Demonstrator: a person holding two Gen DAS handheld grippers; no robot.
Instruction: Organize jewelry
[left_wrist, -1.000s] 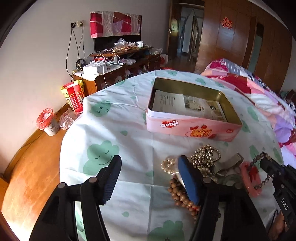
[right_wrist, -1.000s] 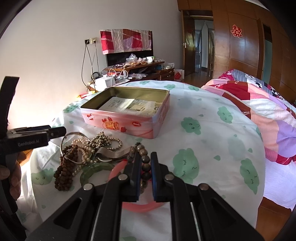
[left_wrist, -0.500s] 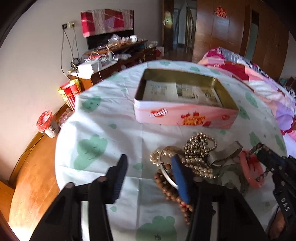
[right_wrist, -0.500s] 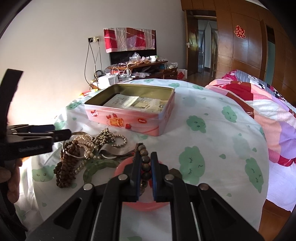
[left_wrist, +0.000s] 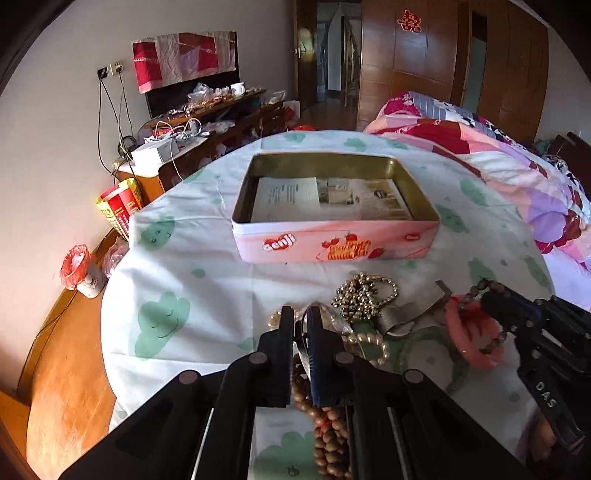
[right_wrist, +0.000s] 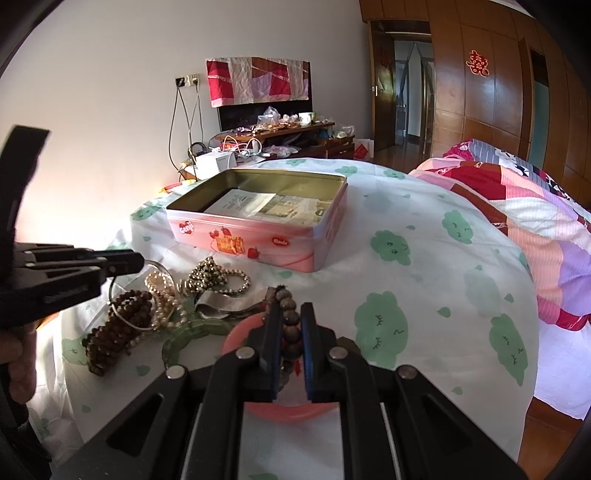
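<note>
While the pink tin (left_wrist: 332, 243) stands open on the cloud-patterned cloth (left_wrist: 177, 266), with papers lying flat on its floor, the jewelry is heaped on the cloth just in front of it. The left gripper (left_wrist: 301, 319) is closed on a thin silver bangle (right_wrist: 127, 319), whose hoop is seen in the right wrist view running down from the fingertips and over the brown wooden beads (right_wrist: 118, 328). Beside these beads a pearl strand (right_wrist: 162, 295) is tangled, and a cluster of gold-coloured beads (left_wrist: 364, 293) lies nearer the tin, with a flat silver cuff (right_wrist: 225, 304) next to it.

The right gripper (right_wrist: 290, 317) is clamped on a dark bead bracelet (right_wrist: 290, 314), several beads of which are stacked between the two pads (the lower part of the string is hidden behind the fingers). Under this gripper a pink bangle (right_wrist: 236, 338) is seen, and a green bangle (right_wrist: 192, 330) lies touching it on the side of the pearls. Both grippers are held low over the pile, well short of the tin.
</note>
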